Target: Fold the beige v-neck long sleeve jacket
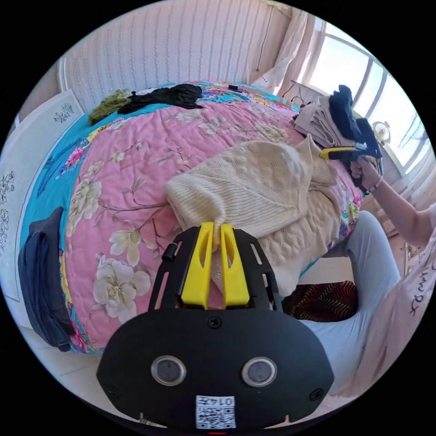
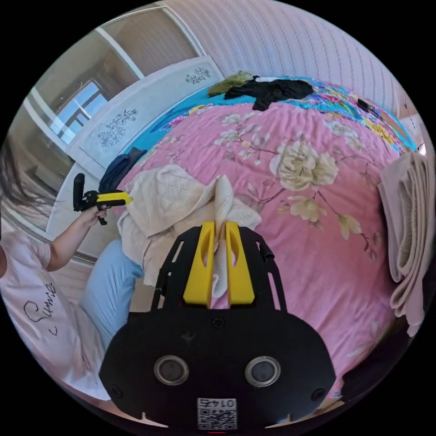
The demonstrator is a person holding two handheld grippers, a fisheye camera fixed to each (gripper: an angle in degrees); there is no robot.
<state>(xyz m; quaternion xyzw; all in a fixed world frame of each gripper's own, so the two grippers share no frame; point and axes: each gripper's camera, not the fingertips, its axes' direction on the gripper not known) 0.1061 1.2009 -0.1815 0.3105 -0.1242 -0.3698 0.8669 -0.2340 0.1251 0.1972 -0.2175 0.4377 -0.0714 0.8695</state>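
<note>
We have cream cable-knit v-neck jacket (image 1: 254, 190) bunched at near edge of pink floral quilted bed (image 1: 150, 136) | left tool (image 1: 216, 236) pinching a knit fold, right tool (image 2: 219, 234) clamped on another | risk: thin bite, stretchy knit could slip out, or hem drags off bed edge.

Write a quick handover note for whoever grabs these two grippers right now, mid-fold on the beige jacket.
Left gripper: shut on the beige jacket, pinching a knit edge.
Right gripper: shut on another part of the jacket, fabric raised in a peak between its jaws.
The jacket lies bunched at the edge of the pink floral quilt, partly hanging over the side.
Done: both holds taken.
Left: spread it flat, fold sleeves in, fold the body. A folded beige stack sits nearby.
</note>
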